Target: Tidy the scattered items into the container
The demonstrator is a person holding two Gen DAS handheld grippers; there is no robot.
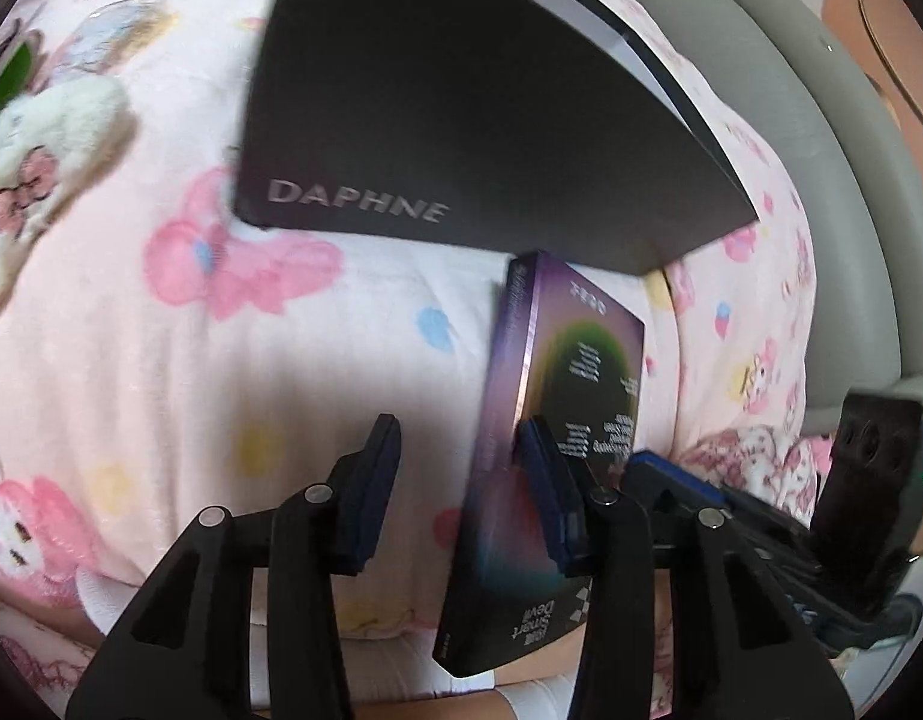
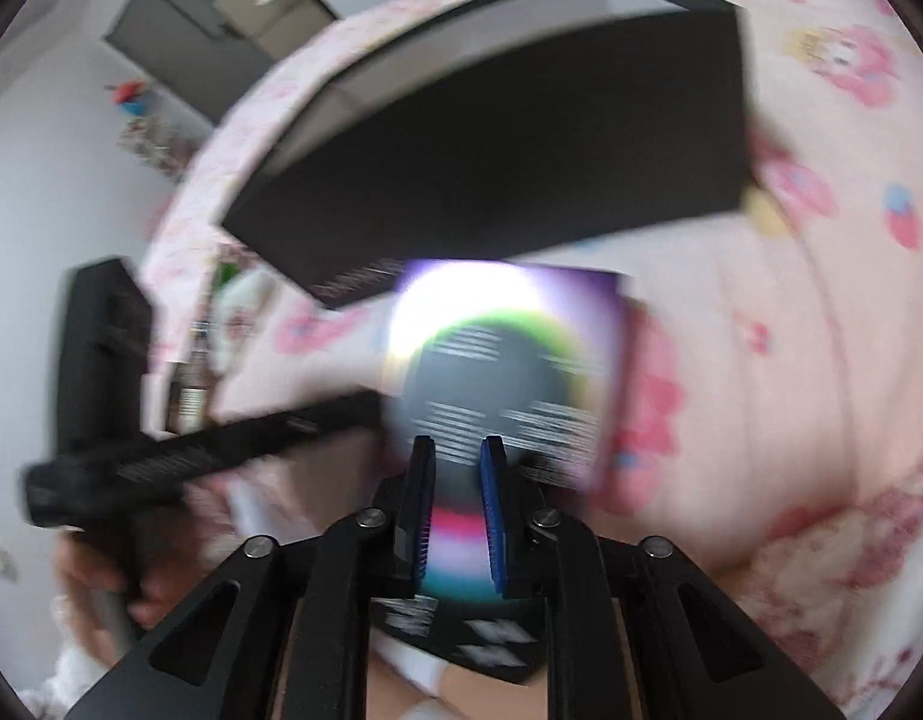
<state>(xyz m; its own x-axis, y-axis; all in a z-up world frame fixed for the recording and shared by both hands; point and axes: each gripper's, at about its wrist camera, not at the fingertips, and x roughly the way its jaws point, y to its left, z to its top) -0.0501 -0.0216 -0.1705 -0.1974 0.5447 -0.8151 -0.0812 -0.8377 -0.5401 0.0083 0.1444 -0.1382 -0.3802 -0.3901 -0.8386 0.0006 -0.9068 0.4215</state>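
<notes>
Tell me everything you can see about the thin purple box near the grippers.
The purple box is a thin, flat, glossy package, like a game or disc case. One face shows a dark circle with a green rim and small white text; the words "Smart Devil" show near one end. It stands on edge above the pink blanket, just below the black box. The right gripper is shut on it; the left gripper straddles its edge.
</notes>
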